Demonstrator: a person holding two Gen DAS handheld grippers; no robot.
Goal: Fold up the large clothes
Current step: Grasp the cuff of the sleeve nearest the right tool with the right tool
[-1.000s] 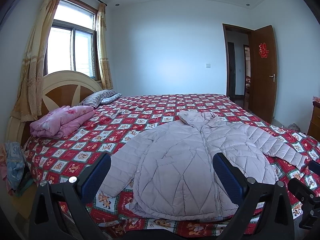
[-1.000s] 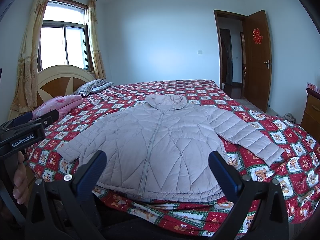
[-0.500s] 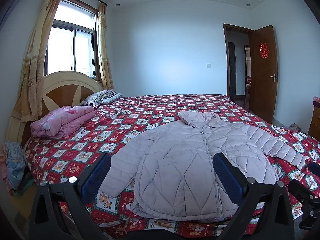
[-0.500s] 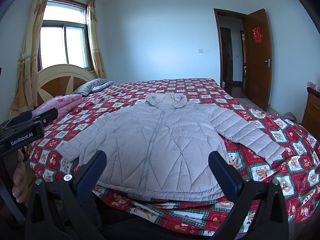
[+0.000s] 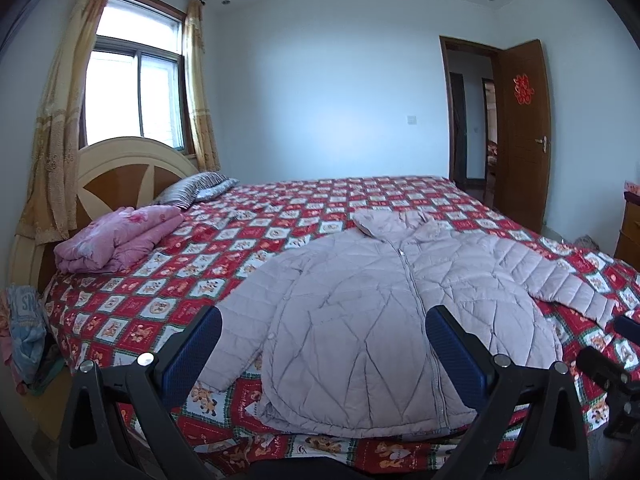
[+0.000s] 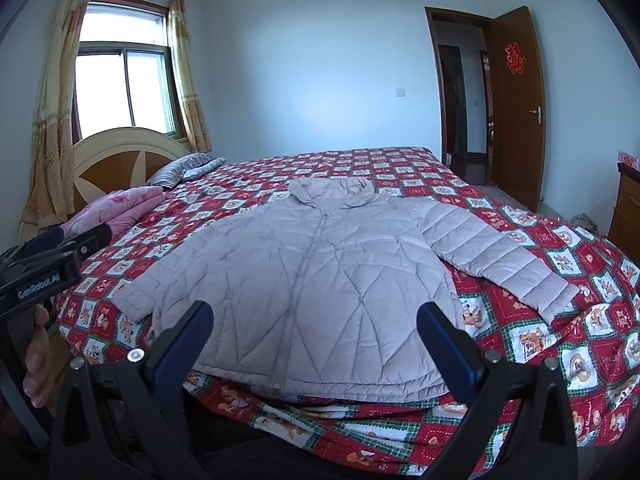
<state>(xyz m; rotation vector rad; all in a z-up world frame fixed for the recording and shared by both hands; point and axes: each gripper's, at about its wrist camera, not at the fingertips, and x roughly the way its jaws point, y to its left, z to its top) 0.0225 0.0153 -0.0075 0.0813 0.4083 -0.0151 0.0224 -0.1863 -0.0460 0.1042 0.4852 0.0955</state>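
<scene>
1. Curtains frame the window at your far left, above the bed's wooden headboard.
2. Next along, a folded pink quilt and a striped pillow lie by the headboard on the red checked bedspread.
3. Your left tongs are spread wide with nothing between their blue pads, hovering short of the bed's near edge.
4. Beyond them lies the puffer jacket: pale lilac, quilted in diamond stitching, zipped up, front side up, hood pointing to the far side of the bed, hem at the near edge, both sleeves splayed outward.
5. Your right tongs are likewise released and gripping nothing, facing the jacket's hem.
6. At far right stands an open brown door with a red paper ornament.
7. Only the right wrist view shows your hand holding the left tool's handle and the whole right sleeve; only the left wrist view shows a heap of clothes beside the bed.
</scene>
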